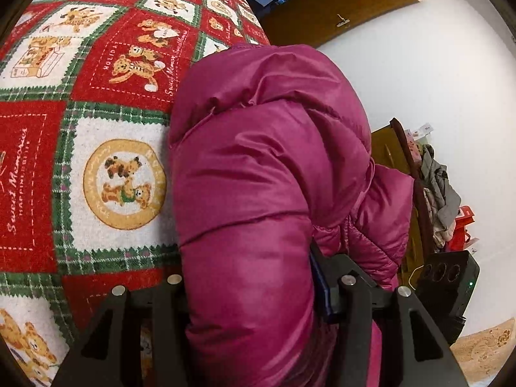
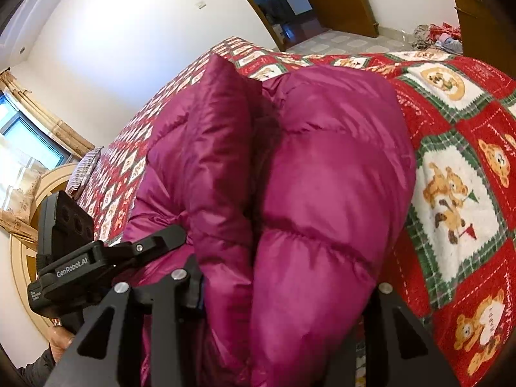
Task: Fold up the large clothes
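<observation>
A magenta puffer jacket (image 1: 258, 161) lies bunched in thick folds on a bed with a red, green and white bear-patterned bedspread (image 1: 113, 80). My left gripper (image 1: 254, 290) is shut on a fat padded fold, which fills the gap between its black fingers (image 1: 175, 290). In the right wrist view the jacket (image 2: 322, 161) rises in two puffy ridges, and my right gripper (image 2: 283, 290) is shut on the nearer one. The left gripper's body (image 2: 74, 267) shows at the left, its finger reaching into the cloth beside mine. Both grips sit close together at the jacket's near end.
The bedspread (image 2: 451, 177) stretches to the right and beyond the jacket. A wooden door (image 1: 338, 9) and a heap of clothes on a chair (image 1: 438, 193) stand past the bed. A round headboard (image 2: 22, 235), striped pillow (image 2: 87, 167) and window (image 2: 25, 142) are at the left.
</observation>
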`<act>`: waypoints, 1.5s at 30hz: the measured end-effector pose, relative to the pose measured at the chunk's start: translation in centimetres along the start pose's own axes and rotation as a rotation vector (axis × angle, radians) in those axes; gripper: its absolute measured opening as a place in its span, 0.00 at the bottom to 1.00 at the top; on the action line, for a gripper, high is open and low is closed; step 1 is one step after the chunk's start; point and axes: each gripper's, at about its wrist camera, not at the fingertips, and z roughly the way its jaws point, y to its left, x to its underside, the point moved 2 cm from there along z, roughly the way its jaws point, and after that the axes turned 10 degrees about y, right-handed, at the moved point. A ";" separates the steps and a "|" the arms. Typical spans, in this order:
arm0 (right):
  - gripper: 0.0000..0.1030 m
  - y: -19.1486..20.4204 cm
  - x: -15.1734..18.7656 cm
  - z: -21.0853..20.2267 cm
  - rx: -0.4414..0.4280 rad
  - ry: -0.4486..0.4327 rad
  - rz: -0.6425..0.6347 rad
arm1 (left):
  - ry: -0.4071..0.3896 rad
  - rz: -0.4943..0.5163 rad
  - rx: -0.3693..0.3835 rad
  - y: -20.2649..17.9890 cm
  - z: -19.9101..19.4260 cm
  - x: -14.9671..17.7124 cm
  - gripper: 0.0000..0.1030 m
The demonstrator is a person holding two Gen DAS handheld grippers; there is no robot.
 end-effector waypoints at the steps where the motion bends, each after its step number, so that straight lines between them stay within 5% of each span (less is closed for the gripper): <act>1: 0.41 0.0 0.0 0.2 0.002 0.001 -0.001 | 0.001 -0.002 0.001 0.1 0.0 0.0 0.51; 28: 0.42 2.4 0.0 0.7 0.099 0.024 -0.034 | -0.019 -0.012 -0.034 0.5 -0.1 0.6 0.51; 45: 0.53 3.1 0.5 0.5 0.175 0.009 -0.040 | -0.021 0.012 -0.063 -0.2 -0.2 0.6 0.52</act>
